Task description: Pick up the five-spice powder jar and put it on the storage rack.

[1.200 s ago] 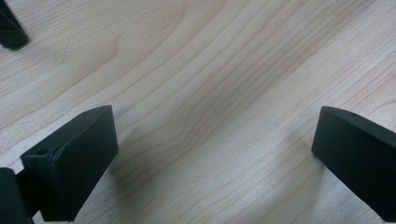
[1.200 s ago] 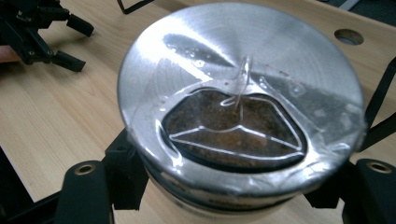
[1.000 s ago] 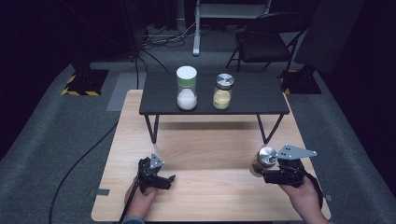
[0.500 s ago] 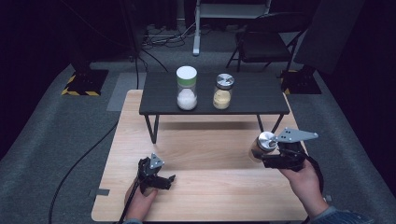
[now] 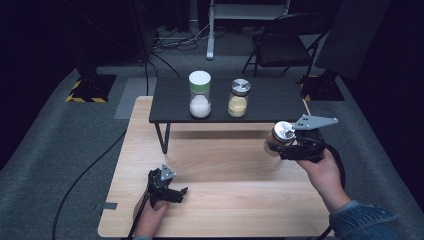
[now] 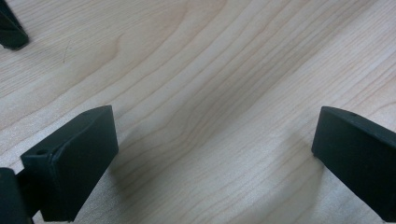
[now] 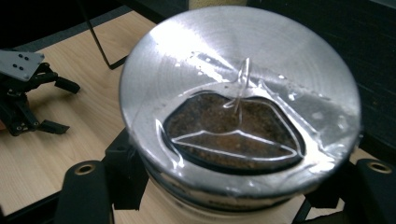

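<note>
My right gripper [image 5: 278, 145] is shut on a small glass jar [image 5: 279, 136] with a silver lid and brown powder inside, held in the air just in front of the black shelf's right end. In the right gripper view the jar's lid [image 7: 238, 93] looms close, its clear window showing the brown powder, with a jaw on each side of the glass. On the black shelf [image 5: 270, 102] stand a green-and-white-lidded jar [image 5: 200, 94] of white powder and a silver-lidded jar [image 5: 239, 98] of yellow powder. My left gripper [image 5: 179, 192] rests open on the wooden table [image 5: 225, 175] at the front left, nothing between its jaws [image 6: 210, 154].
The shelf stands on thin black legs [image 5: 164, 138] over the table's far half. A cable [image 5: 85, 175] runs across the grey carpet at the left. A folding chair [image 5: 280, 47] and stands are behind the shelf. The left gripper [image 7: 23, 93] also appears far off in the right gripper view.
My right gripper has lifted the brown-powder jar off the table and carried it up and toward the shelf's right end. The left gripper has stayed put.
</note>
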Available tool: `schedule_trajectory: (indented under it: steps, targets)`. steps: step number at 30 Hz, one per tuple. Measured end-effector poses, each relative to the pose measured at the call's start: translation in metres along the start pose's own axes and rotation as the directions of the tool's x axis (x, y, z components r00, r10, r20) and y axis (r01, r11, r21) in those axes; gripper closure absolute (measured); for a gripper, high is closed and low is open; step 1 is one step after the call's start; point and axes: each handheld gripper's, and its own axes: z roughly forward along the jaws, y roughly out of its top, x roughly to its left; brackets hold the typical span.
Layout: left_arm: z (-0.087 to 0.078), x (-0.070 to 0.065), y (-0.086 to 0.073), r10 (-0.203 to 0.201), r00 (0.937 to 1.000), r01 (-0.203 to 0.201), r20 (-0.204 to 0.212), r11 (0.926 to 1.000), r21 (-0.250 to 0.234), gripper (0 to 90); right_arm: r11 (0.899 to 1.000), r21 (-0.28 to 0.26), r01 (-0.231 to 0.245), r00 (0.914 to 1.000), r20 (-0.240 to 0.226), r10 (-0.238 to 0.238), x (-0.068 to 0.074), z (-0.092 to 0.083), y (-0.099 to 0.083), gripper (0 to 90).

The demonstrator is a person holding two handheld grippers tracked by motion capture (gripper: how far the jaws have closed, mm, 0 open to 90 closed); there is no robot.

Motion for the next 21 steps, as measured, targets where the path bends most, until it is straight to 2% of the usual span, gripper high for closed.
schedule_trajectory:
  steps: [11,21]
  targets:
    - [0.000,0.001,0.001,0.004,1.0000,-0.004,0.004,1.0000,0.002,0.3,1.000,0.004,0.003,1.0000,0.003,-0.003,-0.010,0.008,0.032,30.4]
    - [0.000,0.002,0.000,0.008,0.9999,-0.008,0.011,1.0000,0.001,0.3,1.000,0.008,-0.019,0.9997,0.014,0.019,-0.024,0.011,0.055,30.4]
